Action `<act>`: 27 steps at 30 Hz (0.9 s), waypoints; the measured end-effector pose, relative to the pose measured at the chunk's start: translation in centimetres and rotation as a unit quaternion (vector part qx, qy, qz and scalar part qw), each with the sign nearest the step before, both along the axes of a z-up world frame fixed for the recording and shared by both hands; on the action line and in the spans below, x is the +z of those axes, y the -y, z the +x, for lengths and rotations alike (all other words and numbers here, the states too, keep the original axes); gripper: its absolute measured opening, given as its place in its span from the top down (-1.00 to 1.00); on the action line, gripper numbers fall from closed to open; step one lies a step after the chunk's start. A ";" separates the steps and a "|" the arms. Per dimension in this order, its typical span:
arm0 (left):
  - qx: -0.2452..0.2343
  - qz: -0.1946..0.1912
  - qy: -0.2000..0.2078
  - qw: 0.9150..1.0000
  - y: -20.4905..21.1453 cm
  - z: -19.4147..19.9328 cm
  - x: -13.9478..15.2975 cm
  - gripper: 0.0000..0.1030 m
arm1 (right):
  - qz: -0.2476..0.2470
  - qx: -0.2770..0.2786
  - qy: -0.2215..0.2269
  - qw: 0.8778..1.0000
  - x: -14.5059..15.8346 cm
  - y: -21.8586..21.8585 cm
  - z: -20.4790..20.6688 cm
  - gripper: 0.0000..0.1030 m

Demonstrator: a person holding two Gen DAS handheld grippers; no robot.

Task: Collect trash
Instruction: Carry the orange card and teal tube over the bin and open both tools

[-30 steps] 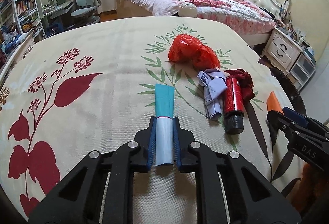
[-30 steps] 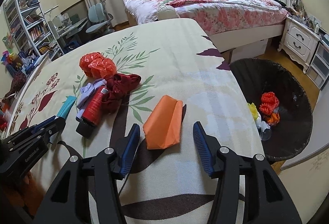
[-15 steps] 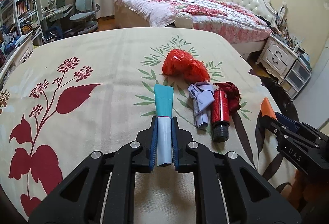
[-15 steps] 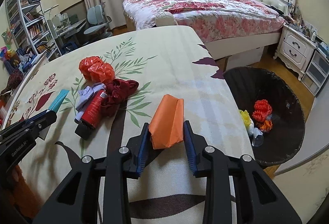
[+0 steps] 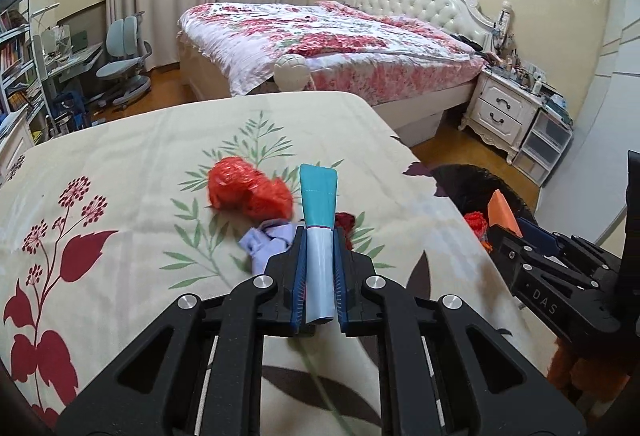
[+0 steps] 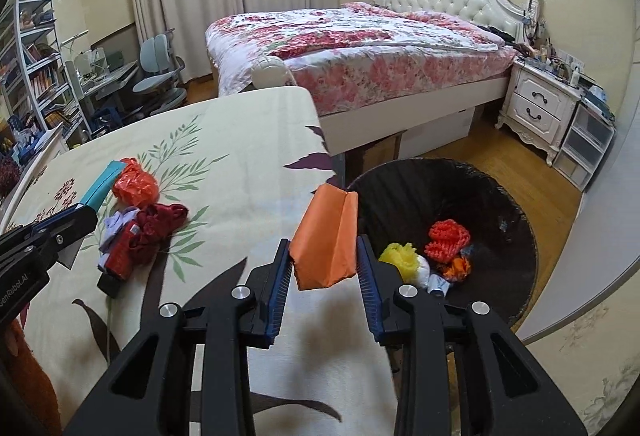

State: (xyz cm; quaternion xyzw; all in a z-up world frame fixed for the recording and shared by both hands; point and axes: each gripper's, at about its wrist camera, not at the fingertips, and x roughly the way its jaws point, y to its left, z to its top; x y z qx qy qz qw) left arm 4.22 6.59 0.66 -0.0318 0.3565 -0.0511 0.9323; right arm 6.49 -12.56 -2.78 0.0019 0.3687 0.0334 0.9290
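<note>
Right wrist view: we pinch the orange paper [image 6: 326, 240] in the right gripper [image 6: 324, 272] beside the bin [image 6: 516, 204]; the left gripper [image 5: 318, 276] clamps a tube [image 5: 319, 220]. Released early, either may miss the bin.

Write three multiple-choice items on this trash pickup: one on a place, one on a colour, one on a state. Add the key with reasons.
1. Where is the black trash bin?
A. On the table
B. On the floor beside the table
C. On the bed

2. What colour is the folded paper in the right gripper?
A. Orange
B. Green
C. White

3. What is the left gripper doing?
A. Open, empty
B. Shut on the teal-and-white tube
C. Shut on the red bottle

Key: B, the bin stands on the wooden floor at the table's edge; A, the paper between the fingers is orange; B, both pads press the tube, while the bottle lies on the tablecloth.
</note>
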 end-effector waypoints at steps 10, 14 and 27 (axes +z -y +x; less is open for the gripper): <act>-0.045 0.020 0.003 0.999 6.8 3.7 -0.8 0.76 | -0.022 -0.043 0.011 0.999 0.0 4.2 1.4 0.35; -0.060 0.030 0.002 0.998 9.1 5.1 -1.3 0.76 | -0.024 -0.057 0.012 0.998 -0.3 5.6 2.1 0.35; -0.092 0.051 -0.007 0.994 15.0 8.8 -2.8 0.76 | -0.010 -0.096 0.001 0.995 -2.0 9.2 4.8 0.35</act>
